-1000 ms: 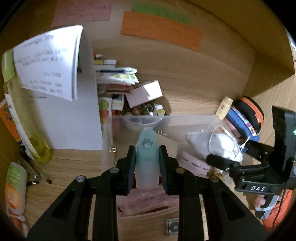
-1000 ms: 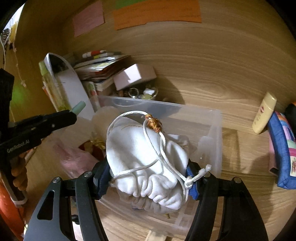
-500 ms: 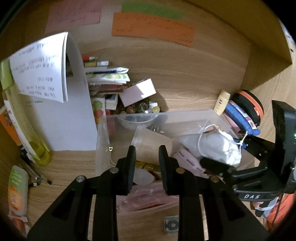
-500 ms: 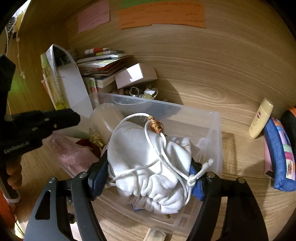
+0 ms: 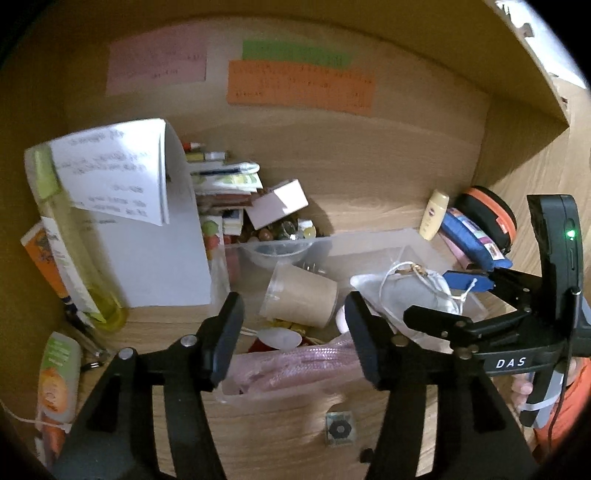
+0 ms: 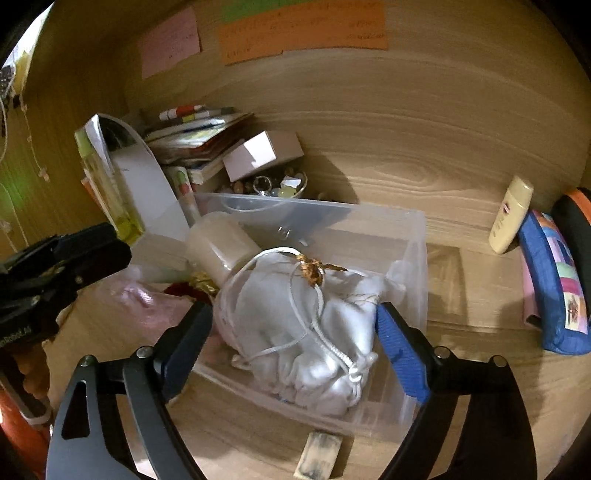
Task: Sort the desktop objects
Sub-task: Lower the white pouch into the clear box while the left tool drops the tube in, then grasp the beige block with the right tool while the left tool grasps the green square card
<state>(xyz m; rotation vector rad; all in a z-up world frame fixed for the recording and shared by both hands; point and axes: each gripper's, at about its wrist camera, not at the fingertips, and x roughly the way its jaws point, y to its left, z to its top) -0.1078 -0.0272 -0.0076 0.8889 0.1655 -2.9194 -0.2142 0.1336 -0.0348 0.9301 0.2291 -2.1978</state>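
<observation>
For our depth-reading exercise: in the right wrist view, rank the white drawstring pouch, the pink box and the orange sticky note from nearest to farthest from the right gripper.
1. White drawstring pouch: between the right gripper's fingers, in the clear bin.
2. Pink box: behind the bin, left of centre.
3. Orange sticky note: high on the back wall.

One clear plastic storage bin (image 6: pixel 413 236) stands on the wooden worktop (image 6: pixel 461 387). In it lie one white drawstring cloth pouch (image 6: pixel 295 332), one translucent plastic cup lying on its side (image 5: pixel 301 295), one pink mesh pouch (image 5: pixel 295 369) and one small pale bottle (image 5: pixel 277 338). Three paper notes are stuck on the wooden back wall: one pink note (image 5: pixel 157 66), one green note (image 5: pixel 295 55) and one orange note (image 5: pixel 299 86). Against the wall stand one cream squeeze tube (image 6: pixel 511 214), one blue patchwork fabric case (image 6: pixel 554 291) and one black-and-orange zipped round case (image 5: pixel 487 218). One small pink cardboard box (image 6: pixel 262 153) leans on one stack of books (image 6: pixel 192 136). One yellow-green tall bottle (image 5: pixel 70 243) stands at the left.
</observation>
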